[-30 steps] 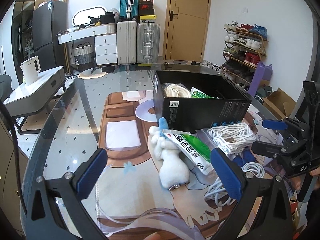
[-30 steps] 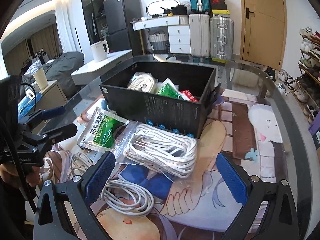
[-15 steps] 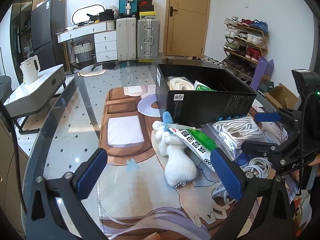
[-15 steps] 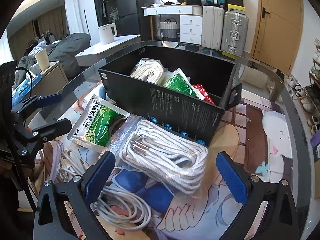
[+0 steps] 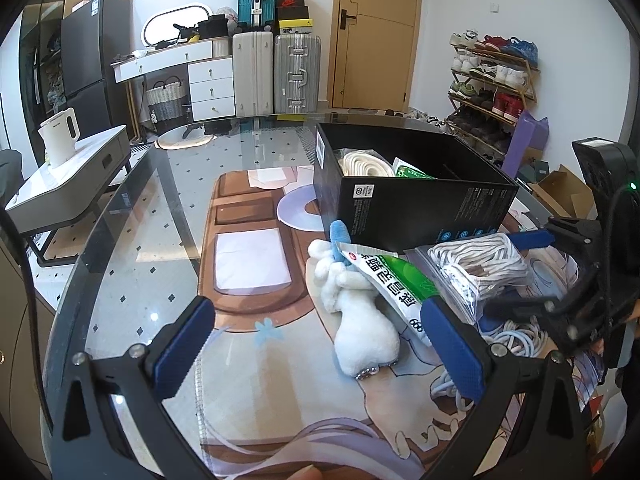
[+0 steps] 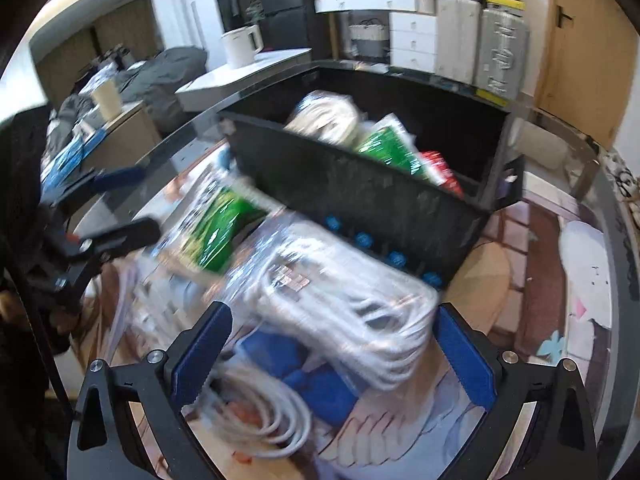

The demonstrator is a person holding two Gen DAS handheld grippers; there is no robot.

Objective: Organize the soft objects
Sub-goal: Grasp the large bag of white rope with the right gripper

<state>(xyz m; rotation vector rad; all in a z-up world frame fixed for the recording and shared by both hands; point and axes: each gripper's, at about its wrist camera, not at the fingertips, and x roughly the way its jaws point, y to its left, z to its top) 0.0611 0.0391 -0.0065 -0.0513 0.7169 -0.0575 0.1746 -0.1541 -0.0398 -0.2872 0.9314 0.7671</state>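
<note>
We note the open black cardboard box (image 5: 416, 204) behind the bagged white rope coil (image 5: 476, 264); the white plush toy (image 5: 360, 316) lies left of it, under the green-printed sachet (image 5: 394, 284).

The right wrist view is smeared by motion blur, so the print on the green packet (image 6: 218, 230) cannot be read. The plush toy (image 5: 360, 312) is partly covered by that packet (image 5: 394, 282).
</note>
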